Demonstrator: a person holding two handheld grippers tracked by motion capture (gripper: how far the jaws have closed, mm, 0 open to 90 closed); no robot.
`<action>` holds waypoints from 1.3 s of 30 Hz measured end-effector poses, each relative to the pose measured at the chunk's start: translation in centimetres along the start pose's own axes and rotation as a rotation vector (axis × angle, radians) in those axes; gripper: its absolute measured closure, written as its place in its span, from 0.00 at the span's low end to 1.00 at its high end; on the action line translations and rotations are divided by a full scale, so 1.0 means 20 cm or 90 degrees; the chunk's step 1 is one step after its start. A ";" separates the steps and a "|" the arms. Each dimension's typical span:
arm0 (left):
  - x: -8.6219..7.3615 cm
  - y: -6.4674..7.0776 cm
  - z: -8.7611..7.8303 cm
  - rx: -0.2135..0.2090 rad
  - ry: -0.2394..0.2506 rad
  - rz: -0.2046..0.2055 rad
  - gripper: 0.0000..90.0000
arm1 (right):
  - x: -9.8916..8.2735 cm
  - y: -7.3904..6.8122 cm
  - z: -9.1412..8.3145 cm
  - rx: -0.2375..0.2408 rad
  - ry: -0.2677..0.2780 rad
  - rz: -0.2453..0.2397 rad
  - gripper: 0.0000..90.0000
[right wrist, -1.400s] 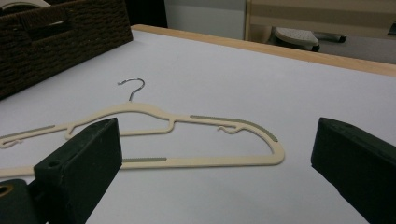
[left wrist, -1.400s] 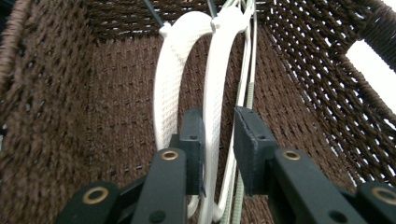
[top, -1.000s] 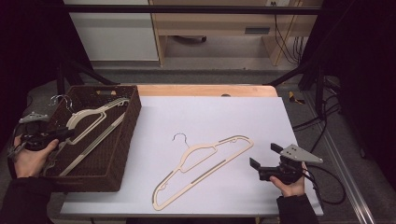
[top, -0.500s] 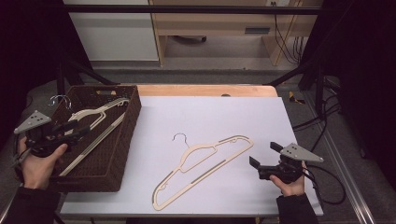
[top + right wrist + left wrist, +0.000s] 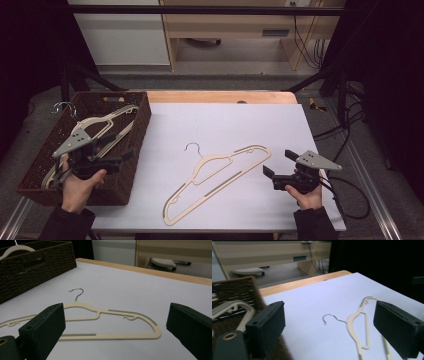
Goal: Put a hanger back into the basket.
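The left gripper [image 5: 122, 159] has just been opening, nothing between its fingers; the right gripper [image 5: 275, 165] is released, hanger [image 5: 220, 175] just beside it.

A cream hanger [image 5: 218, 181] with a silver wire hook and greyish-olive strips is lying on the white table top [image 5: 235, 125], whose far edge is showing pale wood. A dark brown woven basket [image 5: 127, 175] is holding more cream hangers [image 5: 100, 122]. The left gripper [image 5: 131, 155] and right gripper [image 5: 278, 164] are showing black jaws and grey plates
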State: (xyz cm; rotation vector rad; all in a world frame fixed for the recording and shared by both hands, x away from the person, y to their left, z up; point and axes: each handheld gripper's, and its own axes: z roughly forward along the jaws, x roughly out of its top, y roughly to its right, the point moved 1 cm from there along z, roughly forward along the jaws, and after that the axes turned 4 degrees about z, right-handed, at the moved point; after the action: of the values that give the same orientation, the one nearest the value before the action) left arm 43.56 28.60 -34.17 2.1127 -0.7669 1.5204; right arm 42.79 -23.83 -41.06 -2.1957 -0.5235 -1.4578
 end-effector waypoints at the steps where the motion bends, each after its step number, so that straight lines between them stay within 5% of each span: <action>1: -0.01 0.03 0.02 -0.006 -0.001 0.003 0.10 | 0.00 0.00 0.01 0.002 -0.001 0.000 0.03; 23: -0.17 0.28 0.28 -0.091 -0.050 0.024 0.09 | 0.09 -0.12 0.17 0.026 -0.021 -0.023 0.05; 39: -0.33 0.33 0.35 -0.120 -0.095 0.019 0.07 | 0.16 -0.31 0.49 0.047 -0.066 -0.036 0.16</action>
State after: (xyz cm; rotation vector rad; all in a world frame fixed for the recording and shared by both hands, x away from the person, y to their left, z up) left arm 42.77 20.45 -42.43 2.0980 -0.9587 1.2615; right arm 48.00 -13.00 -40.41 -2.2227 -0.6690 -1.3361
